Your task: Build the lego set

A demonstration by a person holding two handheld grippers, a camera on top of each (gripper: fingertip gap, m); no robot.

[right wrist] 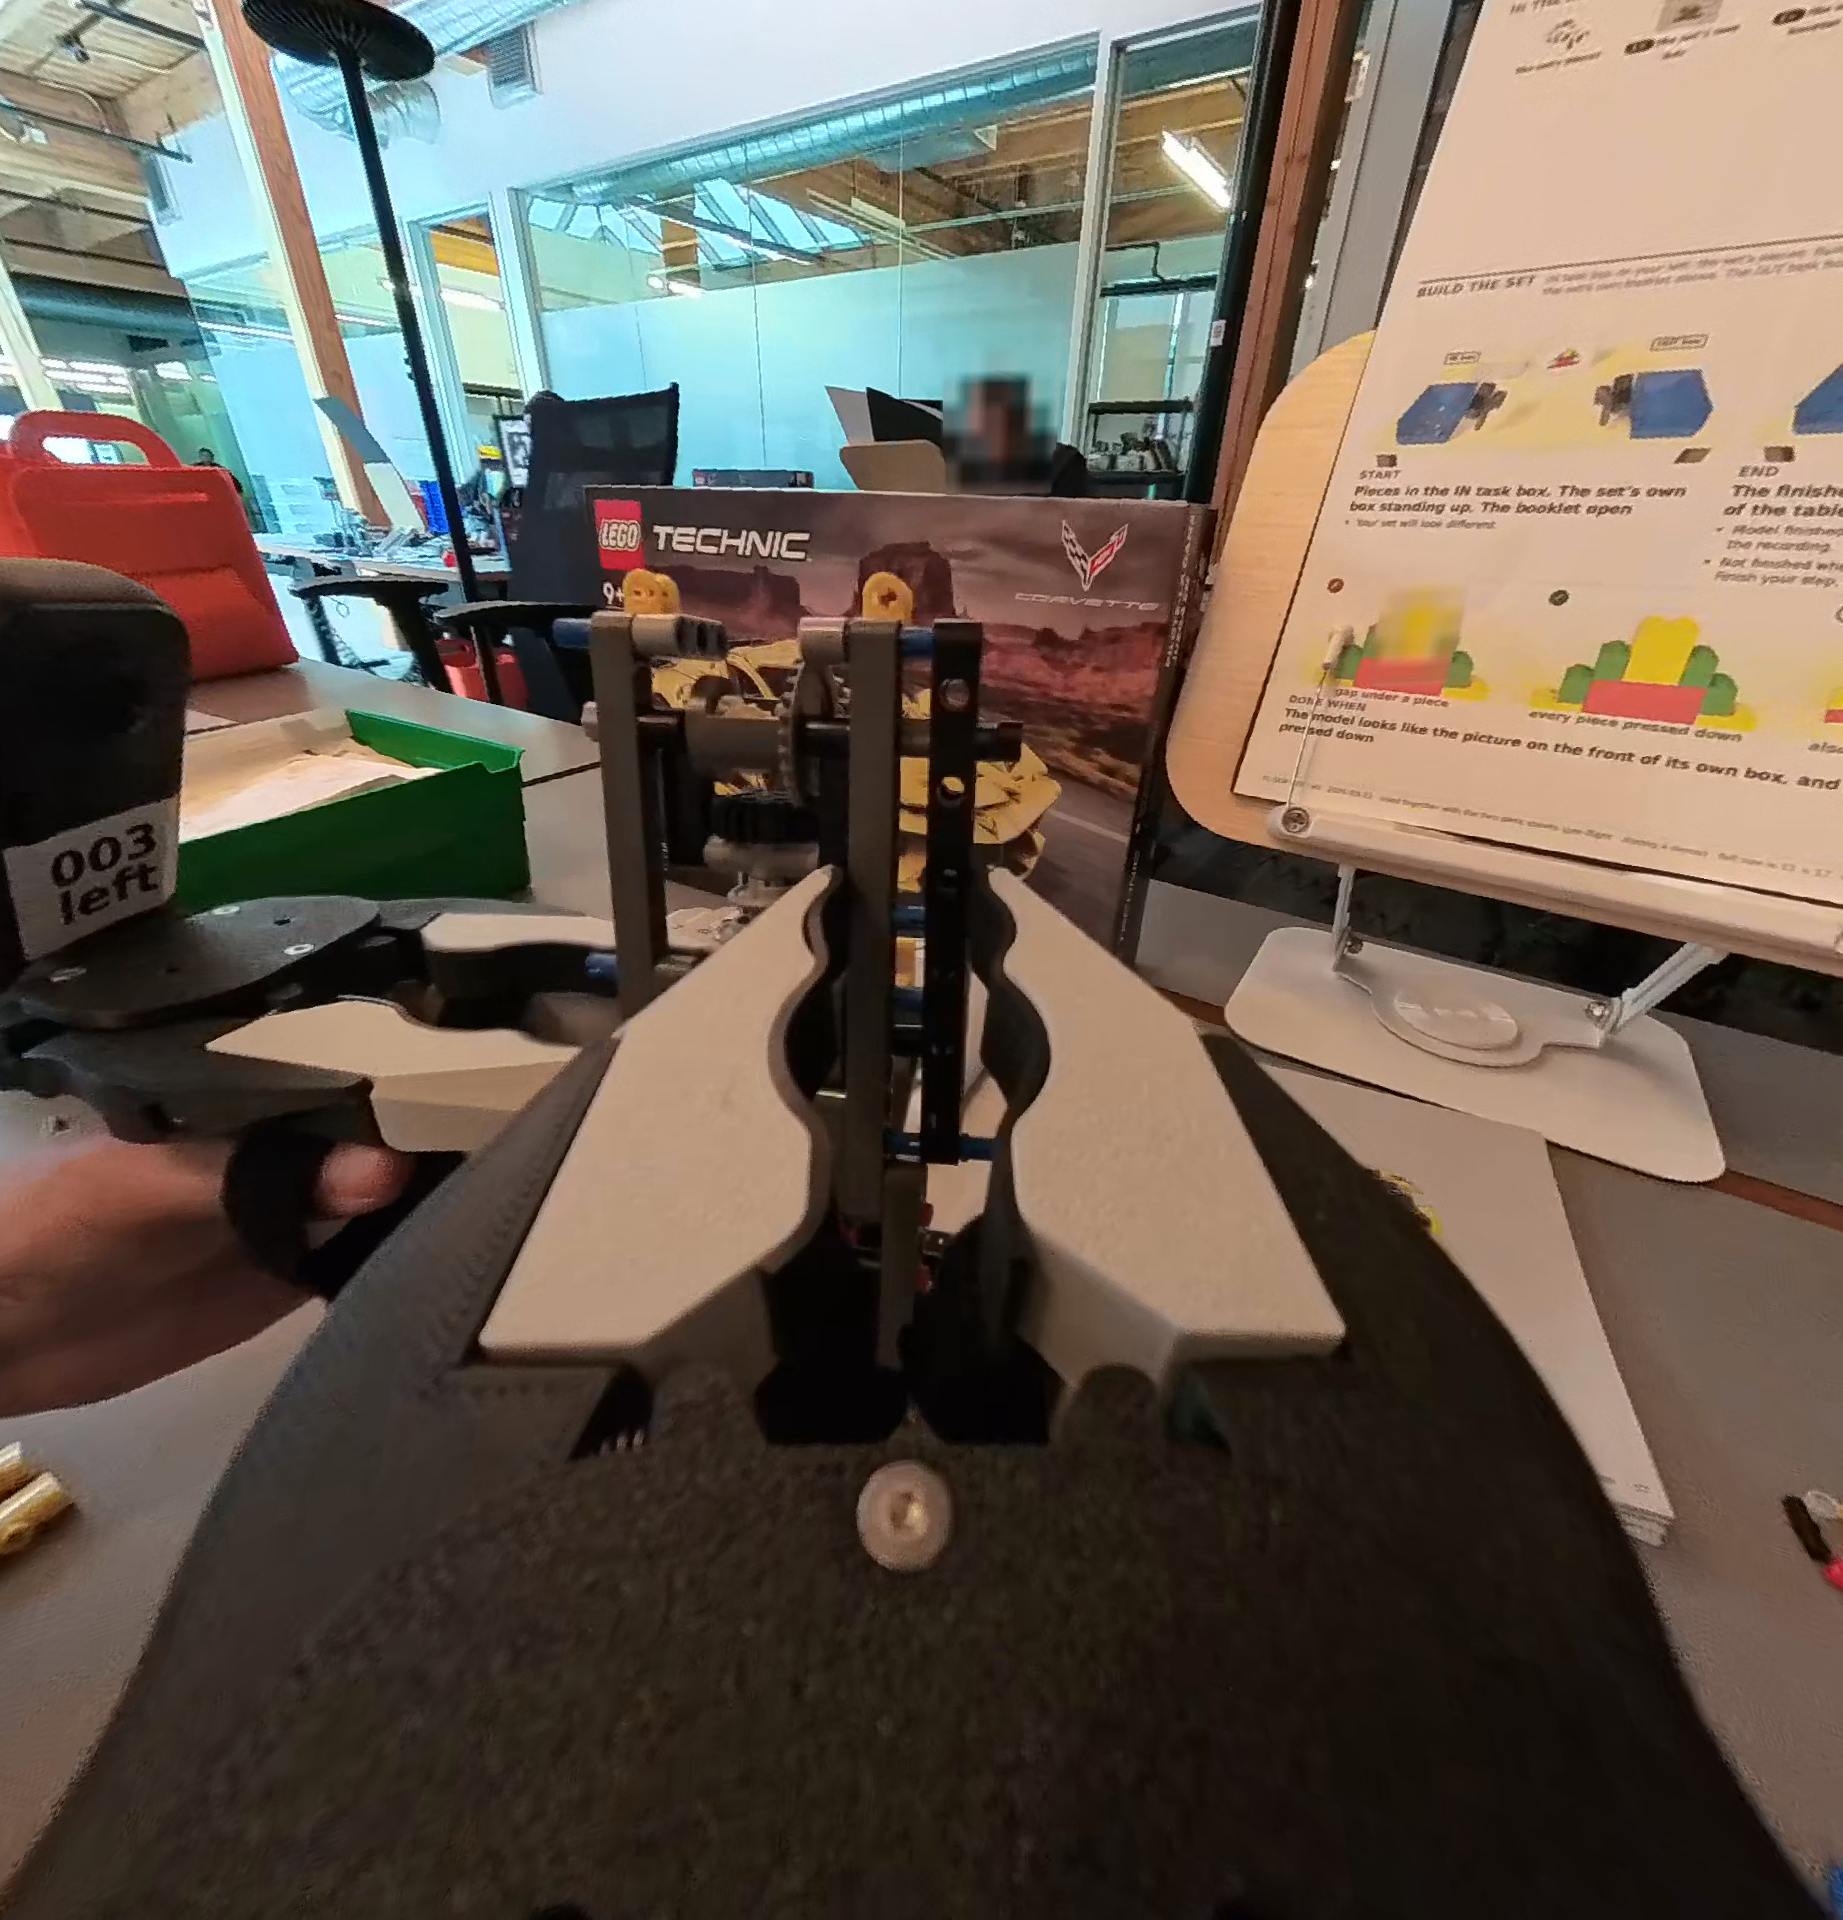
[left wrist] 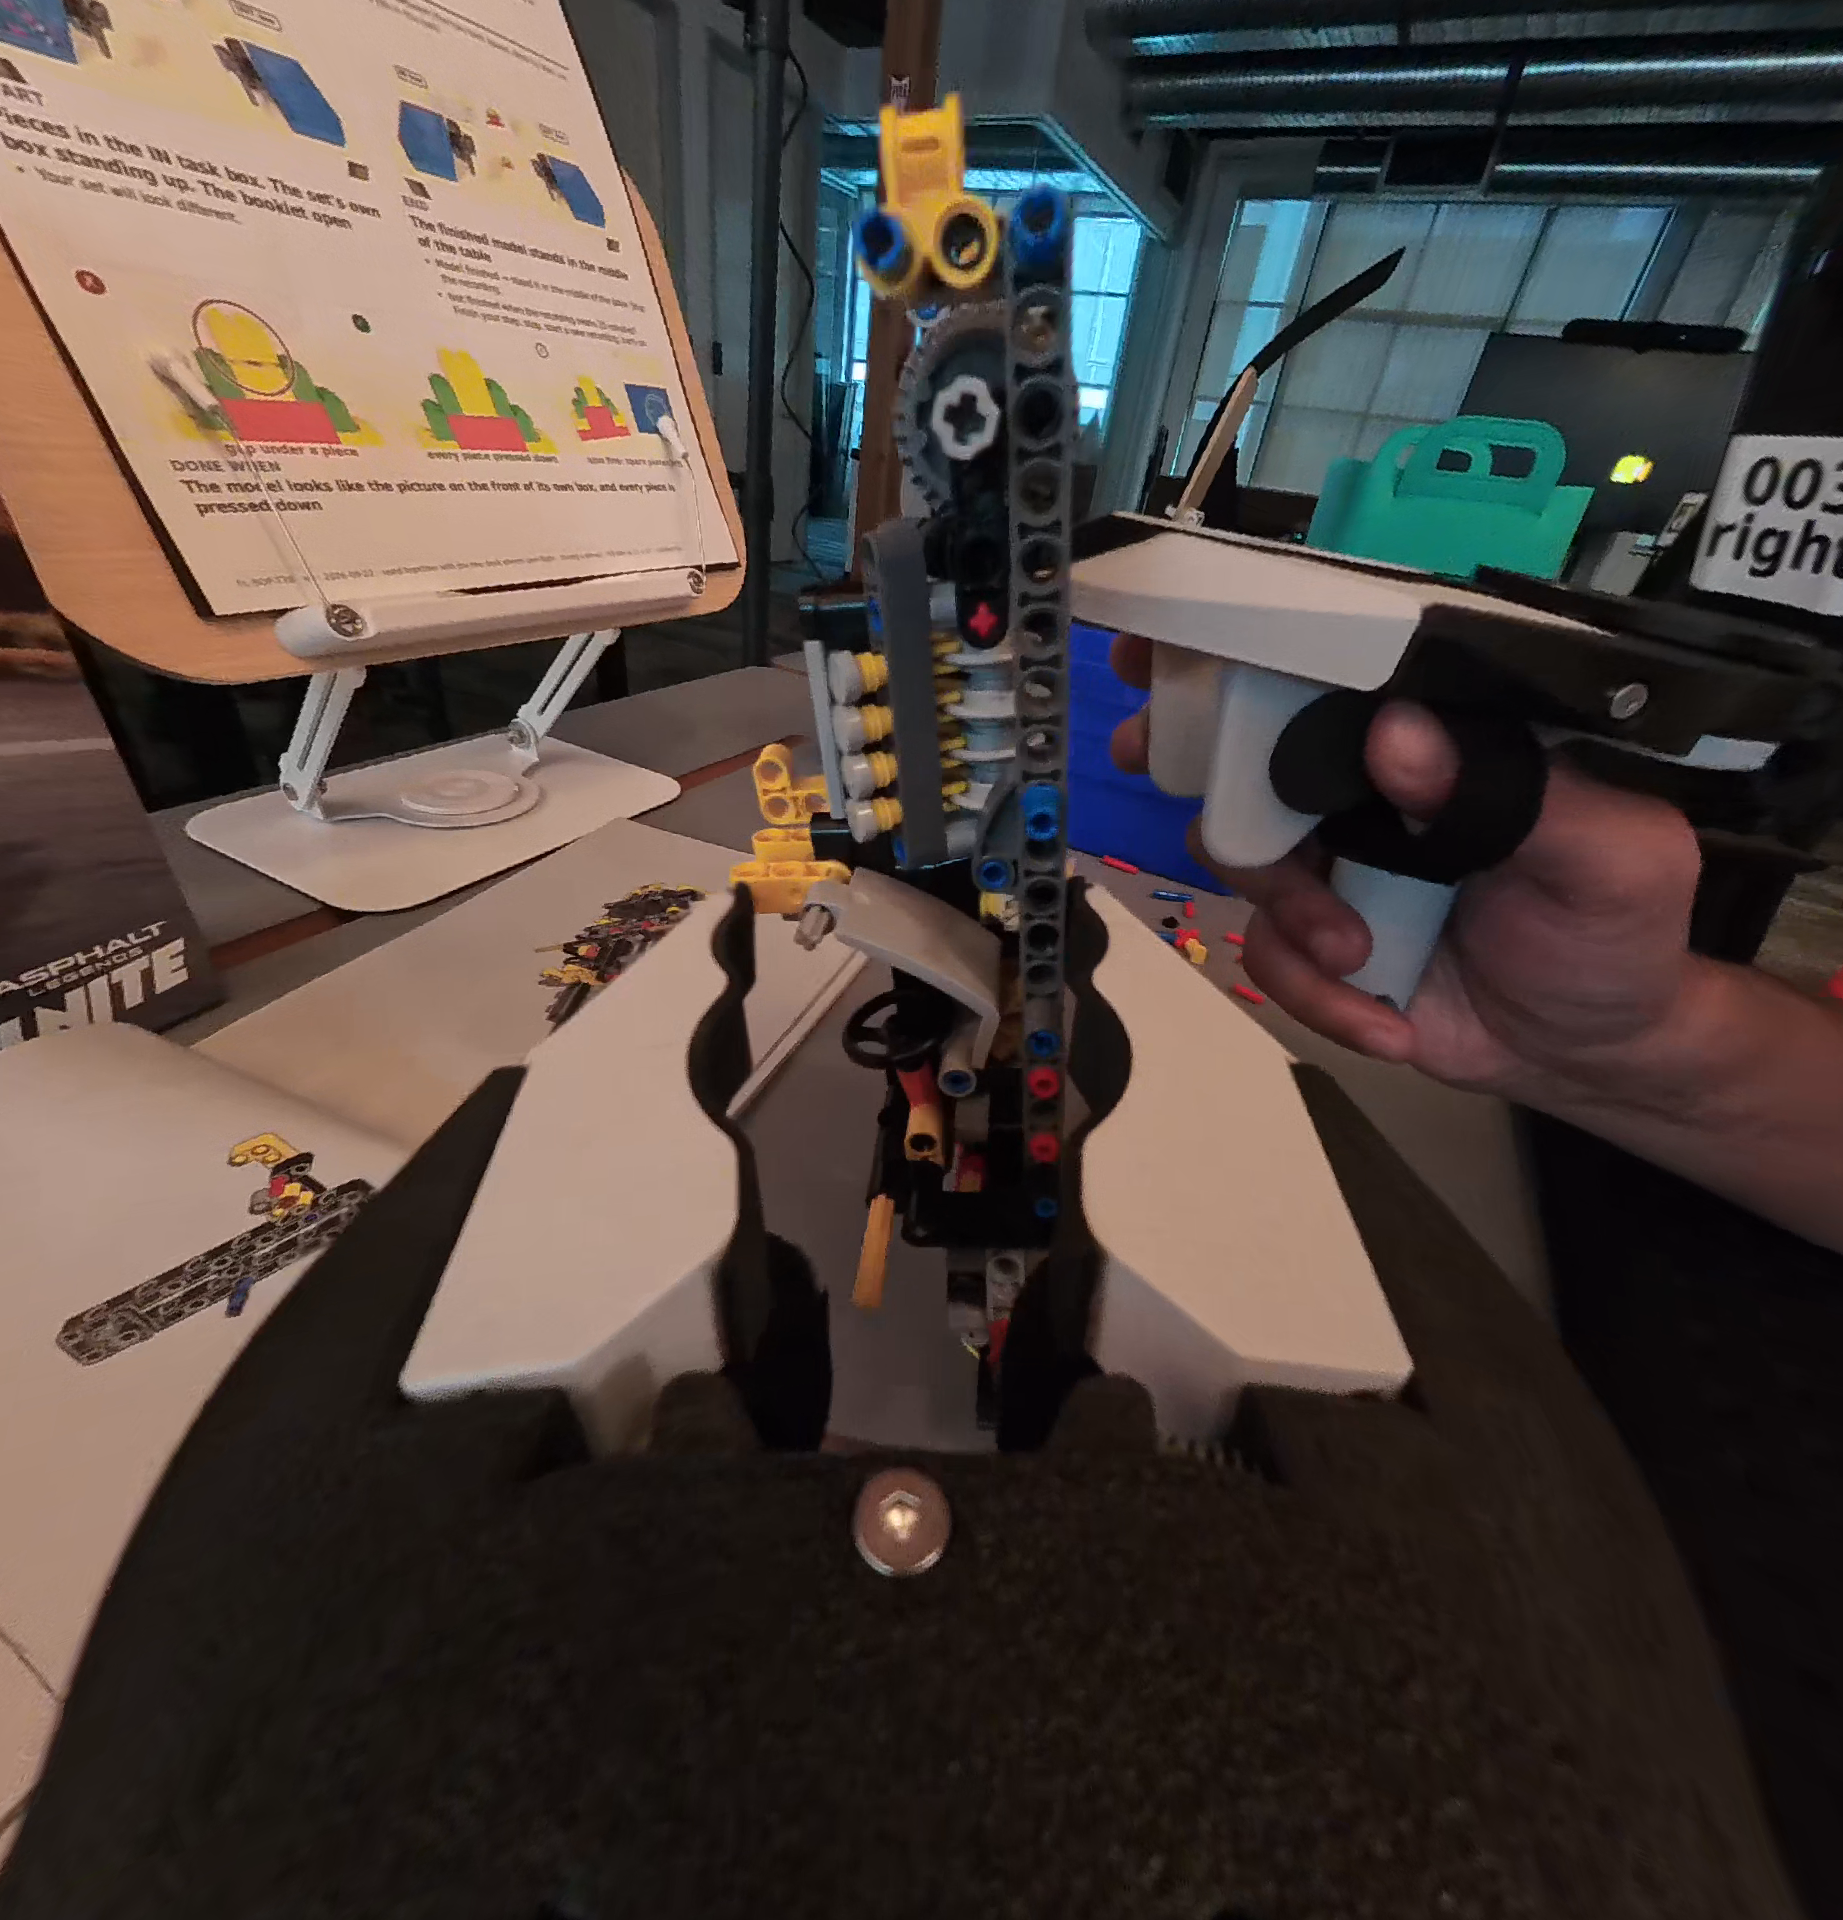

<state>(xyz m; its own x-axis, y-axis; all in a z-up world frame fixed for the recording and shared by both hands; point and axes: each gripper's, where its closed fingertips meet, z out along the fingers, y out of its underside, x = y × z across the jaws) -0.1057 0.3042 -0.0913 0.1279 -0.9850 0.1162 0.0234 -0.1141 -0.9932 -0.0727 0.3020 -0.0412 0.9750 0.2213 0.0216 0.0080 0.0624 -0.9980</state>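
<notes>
Green bin (right wrist: 377, 821), red bag (right wrist: 158, 530)

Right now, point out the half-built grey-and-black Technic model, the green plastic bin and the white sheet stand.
half-built grey-and-black Technic model (left wrist: 1039, 665): left wrist view, long grey beam.
green plastic bin (right wrist: 377, 836): right wrist view, front wall.
white sheet stand (right wrist: 1582, 1081): right wrist view, base plate.

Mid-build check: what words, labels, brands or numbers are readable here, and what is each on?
I do not quote writing; where it stands:
Instruction sheet on its stand: printed text, headings legible, small print blurred.
Set box: brand logo and titles, legible.
White tag on right gripper: legible.
Second white tag on left gripper: legible.
Lego model: none seen.
</notes>
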